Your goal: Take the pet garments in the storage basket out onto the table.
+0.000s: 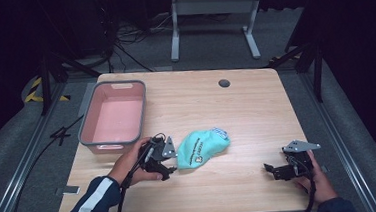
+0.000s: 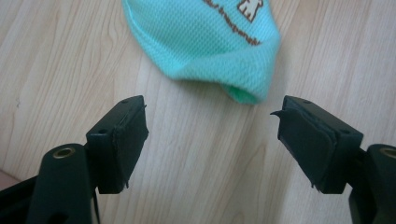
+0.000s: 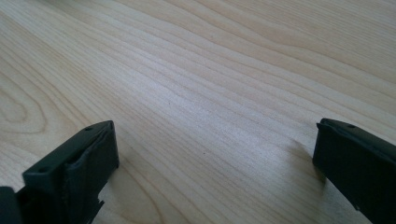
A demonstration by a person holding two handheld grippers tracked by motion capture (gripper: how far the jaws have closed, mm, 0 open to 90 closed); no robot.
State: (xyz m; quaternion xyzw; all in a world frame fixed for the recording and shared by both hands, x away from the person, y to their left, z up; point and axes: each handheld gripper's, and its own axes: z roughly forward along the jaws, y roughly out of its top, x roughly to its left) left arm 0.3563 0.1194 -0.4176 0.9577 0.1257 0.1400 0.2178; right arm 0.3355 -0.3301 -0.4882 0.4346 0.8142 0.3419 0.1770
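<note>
A crumpled mint-green mesh cloth (image 1: 200, 147) with brown print lies in the middle of the wooden table (image 1: 246, 112). My left gripper (image 1: 169, 167) sits just left of it, open and pointing at its edge. In the left gripper view the cloth (image 2: 210, 42) lies just beyond the spread jaws of the left gripper (image 2: 212, 135), and nothing is between them. My right gripper (image 1: 273, 170) rests near the front right of the table, apart from the cloth. Its jaws stand wide over bare wood in the right gripper view (image 3: 215, 154).
A pink bin with a grey rim (image 1: 114, 116) stands at the left of the table, behind my left hand. A round cable hole (image 1: 224, 83) sits near the far edge. A white desk frame (image 1: 214, 14) stands on the floor beyond.
</note>
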